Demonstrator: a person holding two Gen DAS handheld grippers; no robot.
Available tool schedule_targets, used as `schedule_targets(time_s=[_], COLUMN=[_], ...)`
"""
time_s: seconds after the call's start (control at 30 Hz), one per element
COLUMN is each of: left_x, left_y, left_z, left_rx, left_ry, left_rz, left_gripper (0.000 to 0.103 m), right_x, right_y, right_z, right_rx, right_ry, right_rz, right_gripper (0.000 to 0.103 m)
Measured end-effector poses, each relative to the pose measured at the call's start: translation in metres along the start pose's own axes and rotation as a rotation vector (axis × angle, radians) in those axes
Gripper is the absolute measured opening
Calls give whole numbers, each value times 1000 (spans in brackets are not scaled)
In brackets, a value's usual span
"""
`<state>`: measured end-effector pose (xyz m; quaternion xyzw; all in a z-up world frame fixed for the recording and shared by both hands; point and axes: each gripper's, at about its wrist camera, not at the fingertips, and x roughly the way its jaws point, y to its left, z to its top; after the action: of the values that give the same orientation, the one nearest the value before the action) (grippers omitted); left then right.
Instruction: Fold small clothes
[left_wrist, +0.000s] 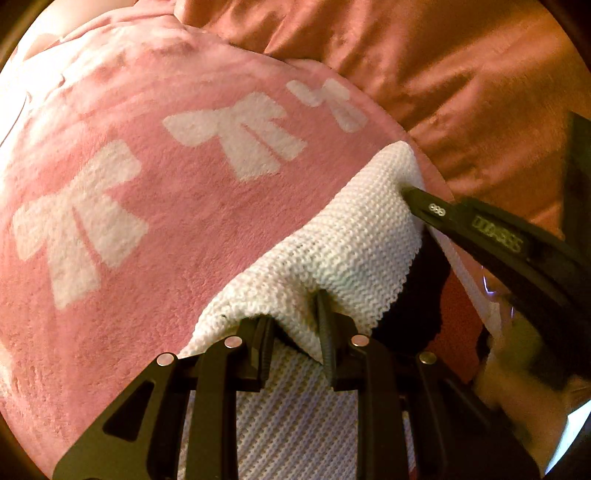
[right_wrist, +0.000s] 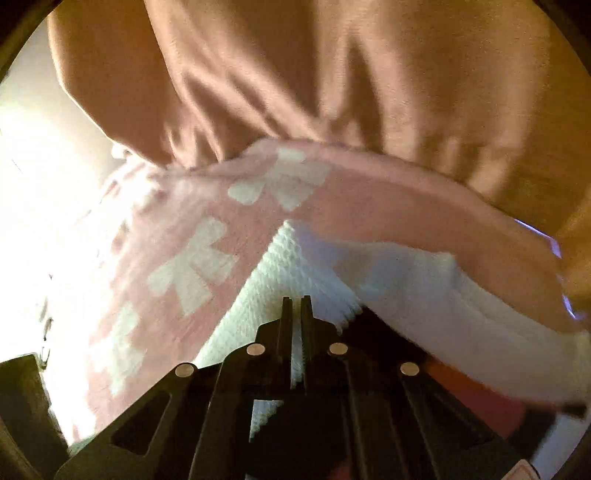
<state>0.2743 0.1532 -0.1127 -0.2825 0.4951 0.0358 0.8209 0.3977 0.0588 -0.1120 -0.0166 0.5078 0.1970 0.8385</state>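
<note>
We clamp the white knit (left_wrist: 343, 240) in both grippers, left (left_wrist: 295, 325) and right (right_wrist: 295, 306); it is bunched on the blanket (left_wrist: 147, 192), folding barely begun.

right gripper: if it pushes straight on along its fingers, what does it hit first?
Probably the white knit garment, which lies right at the tips of the right gripper. The pink bow-print blanket lies beyond it. Depth is unclear in the blur.

pink fleece blanket (left_wrist: 177, 206), white bow pattern; white knit garment (left_wrist: 332, 251); rust-orange sheet (left_wrist: 461, 74).
</note>
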Motion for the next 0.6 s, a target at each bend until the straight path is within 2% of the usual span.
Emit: schedule_targets(time_s=[0.07, 0.17, 0.23, 0.33, 0.37, 0.4, 0.43, 0.5, 0.6], left_x=[2, 4, 4, 4, 5, 5, 6, 5, 6], left_y=[0, 1, 2, 4, 4, 3, 2, 0, 0], left_z=[2, 5, 5, 5, 6, 6, 5, 3, 3], left_rx=[0, -2, -2, -14, -17, -16, -10, 2, -2], left_ry=[7, 12, 15, 24, 24, 23, 20, 14, 17], left_rz=[-2, 0, -2, -8, -8, -6, -1, 8, 4], left_gripper=[22, 22, 22, 22, 22, 22, 22, 22, 22], right_x=[29, 36, 26, -5, -4, 5, 8, -11, -72], right_y=[3, 9, 12, 6, 1, -4, -11, -23, -52], right_z=[5, 16, 19, 3, -6, -14, -23, -30, -53], right_rx=[-25, -51, -58, -14, -3, -7, -6, 37, 122], right_ry=[44, 7, -9, -78, -60, -3, 6, -31, -161], right_rz=[-70, -107, -100, -28, -37, -75, -76, -53, -30], right_gripper=[2, 0, 0, 1, 1, 1, 0, 0, 3])
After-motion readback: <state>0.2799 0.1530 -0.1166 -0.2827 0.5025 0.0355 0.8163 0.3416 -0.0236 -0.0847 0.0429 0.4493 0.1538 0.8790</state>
